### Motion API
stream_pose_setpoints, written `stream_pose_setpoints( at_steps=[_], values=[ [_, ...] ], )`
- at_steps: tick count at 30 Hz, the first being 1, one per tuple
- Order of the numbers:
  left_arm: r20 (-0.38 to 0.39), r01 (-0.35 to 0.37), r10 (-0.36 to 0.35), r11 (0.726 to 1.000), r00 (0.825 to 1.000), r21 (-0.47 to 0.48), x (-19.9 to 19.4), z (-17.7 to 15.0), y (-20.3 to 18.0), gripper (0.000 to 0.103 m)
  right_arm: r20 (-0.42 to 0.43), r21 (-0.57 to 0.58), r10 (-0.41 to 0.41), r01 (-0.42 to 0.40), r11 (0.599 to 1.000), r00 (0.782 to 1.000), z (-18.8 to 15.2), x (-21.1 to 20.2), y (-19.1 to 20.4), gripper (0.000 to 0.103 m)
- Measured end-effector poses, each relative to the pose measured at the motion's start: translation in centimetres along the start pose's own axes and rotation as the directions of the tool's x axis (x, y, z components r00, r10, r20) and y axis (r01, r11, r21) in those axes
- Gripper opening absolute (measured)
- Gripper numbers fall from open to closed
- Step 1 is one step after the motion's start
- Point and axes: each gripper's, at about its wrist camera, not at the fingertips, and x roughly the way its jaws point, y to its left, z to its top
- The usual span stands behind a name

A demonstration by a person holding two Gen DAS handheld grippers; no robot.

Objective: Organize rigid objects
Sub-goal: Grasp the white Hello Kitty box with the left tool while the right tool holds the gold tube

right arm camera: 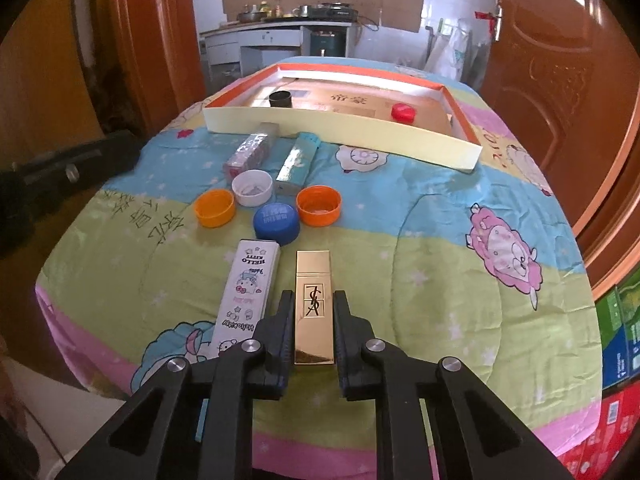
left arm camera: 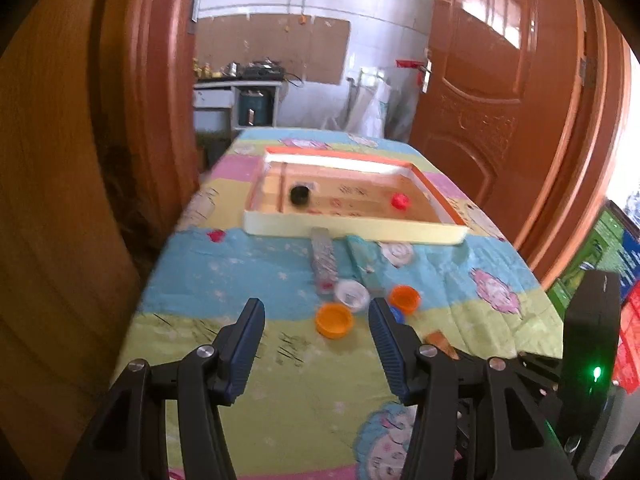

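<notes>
Your right gripper (right arm camera: 314,300) has its fingers pressed to both long sides of the gold case (right arm camera: 314,308), lengthwise along them, which should keep it from twisting on a lift. Just left lies the white box (right arm camera: 246,300), apart from the fingers. Farther off sit the caps: blue (right arm camera: 276,218), two orange (right arm camera: 319,205) (right arm camera: 215,208), white (right arm camera: 252,187). The tray (right arm camera: 340,132) at the far end, likely the goal, already holds a black cap (right arm camera: 280,99) and a red one (right arm camera: 403,112). Your left gripper (left arm camera: 316,312) hangs wide, empty, above the near caps.
</notes>
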Motion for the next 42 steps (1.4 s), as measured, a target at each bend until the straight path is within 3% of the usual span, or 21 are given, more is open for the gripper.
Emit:
stream_pose_setpoints(
  at_steps=[9,14,18,21,24,42],
  values=[
    [-0.116,0.073,-0.070,0.997,0.991,0.026,2.9,-2.5,-4.7,0.054,0.083,0.069,-0.081,0.075,0.995,0.993,-0.1,-3.0,-3.7,0.018],
    [-0.158,-0.026,0.033,0.999,0.987,0.048,4.8,-3.4,-6.5,0.053,0.093,0.097,-0.061,0.052,0.994,0.994,-0.7,-3.3,-4.9,0.018],
    [-0.198,-0.055,0.064,0.997,0.978,0.051,6.1,-4.1,-7.0,0.050,0.097,0.120,-0.045,0.033,0.992,0.994,-1.1,-3.3,-6.0,0.018],
    [-0.177,-0.097,0.111,0.992,0.978,0.084,6.1,-4.5,-7.6,0.047,0.101,0.137,-0.039,0.024,0.990,0.994,-1.4,-3.4,-6.7,0.018],
    [-0.158,-0.066,0.078,0.995,0.984,0.078,5.8,-4.7,-7.5,0.029,0.106,0.145,-0.031,0.016,0.989,0.994,-1.6,-3.6,-7.0,0.018],
    [-0.103,-0.043,0.050,0.997,0.993,0.063,3.6,-3.4,-6.6,0.027,0.151,0.137,-0.010,-0.011,0.991,0.989,-1.0,-4.9,-6.8,0.018]
  ],
)
